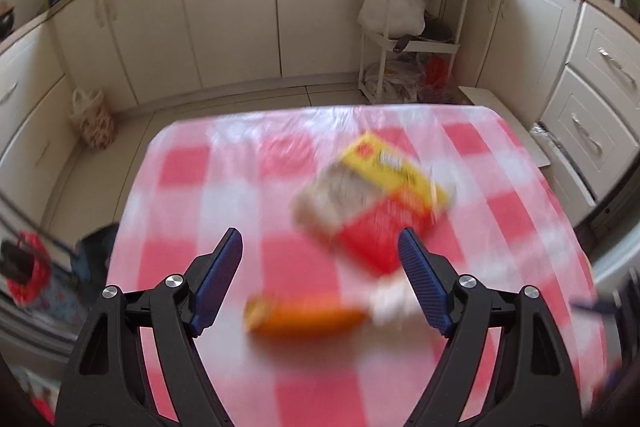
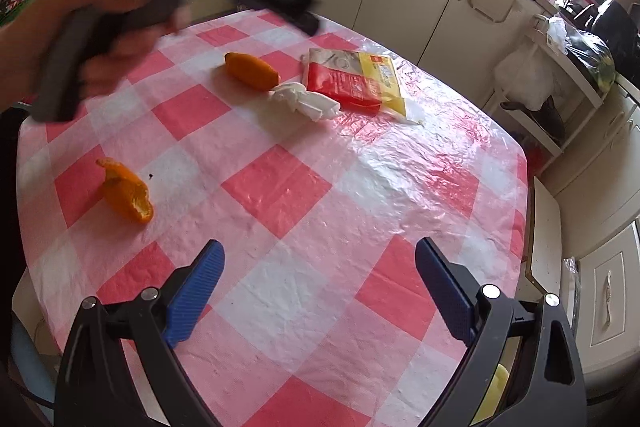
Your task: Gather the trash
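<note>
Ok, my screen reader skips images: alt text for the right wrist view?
Open right hand-held gripper above a pink-and-white checked plastic tablecloth holding two orange peels, a crumpled white tissue and a red-and-yellow wrapper.

Motion blurs the wrapper (image 1: 372,195), orange peel (image 1: 304,319) and left claw (image 2: 312,23).
</note>
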`<state>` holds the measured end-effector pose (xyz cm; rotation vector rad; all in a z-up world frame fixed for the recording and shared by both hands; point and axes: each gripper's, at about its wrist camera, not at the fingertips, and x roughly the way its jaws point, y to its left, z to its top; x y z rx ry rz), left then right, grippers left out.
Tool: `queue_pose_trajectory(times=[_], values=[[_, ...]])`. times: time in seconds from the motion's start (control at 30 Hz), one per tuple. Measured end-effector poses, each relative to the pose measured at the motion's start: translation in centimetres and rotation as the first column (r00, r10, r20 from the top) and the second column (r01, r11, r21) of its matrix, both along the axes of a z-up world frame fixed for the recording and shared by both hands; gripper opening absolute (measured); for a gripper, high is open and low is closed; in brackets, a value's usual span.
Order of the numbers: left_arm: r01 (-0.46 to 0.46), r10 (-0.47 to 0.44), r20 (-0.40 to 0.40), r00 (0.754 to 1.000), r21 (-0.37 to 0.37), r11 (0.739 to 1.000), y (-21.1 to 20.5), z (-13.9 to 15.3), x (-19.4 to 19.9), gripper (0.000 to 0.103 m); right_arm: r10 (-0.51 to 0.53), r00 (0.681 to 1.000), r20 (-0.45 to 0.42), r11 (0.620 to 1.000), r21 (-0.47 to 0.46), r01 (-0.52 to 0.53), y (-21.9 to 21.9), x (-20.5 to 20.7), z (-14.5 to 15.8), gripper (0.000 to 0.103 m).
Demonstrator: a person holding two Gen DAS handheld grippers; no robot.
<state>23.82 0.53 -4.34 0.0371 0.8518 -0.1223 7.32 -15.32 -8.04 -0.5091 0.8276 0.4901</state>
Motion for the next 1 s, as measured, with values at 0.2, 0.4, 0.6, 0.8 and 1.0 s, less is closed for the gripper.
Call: queue_pose_trajectory(times=[0.2, 0.4, 0.6, 0.8, 1.0], values=[[0.025, -0.029, -0.089, 0.996, -0.047, 0.999, -2.3, -0.6, 8.7, 0.078, -0.017, 1.000, -0.008, 1.000, 0.003, 0.017, -1.9, 0.1, 0.0, 0.092], [0.113, -0.136, -0.229, 0.964, -0.112, 0.987, -3.5, -3.8, 12.5, 0.078, -0.040, 0.999, -0.018, 0.999, 0.022, 0.040, -3.1, 0.7, 0.1, 0.092], [0.256, -0.251, -0.291, 0.923, -0.021, 0.966, -4.9, -4.5, 11.2, 0.029, -0.019, 1.000, -0.017, 1.000, 0.006, 0.019, -2.7, 0.3, -0.1, 0.092], [0.413, -0.400, -0.355, 0.845, -0.043, 0.910, -6.2, -4.5, 5.5, 0.007, -0.011, 1.000, 0.000, 1.000, -0.013, 0.011, -2.5, -0.1, 0.0, 0.092], [0.482, -0.465, -0.381, 0.799, -0.058, 0.874, -6.4, -4.1, -1.7, 0.007, 0.002, 1.000, -0.017, 0.999, -0.035, -0.003, -2.4, -0.7, -0.6, 0.092]])
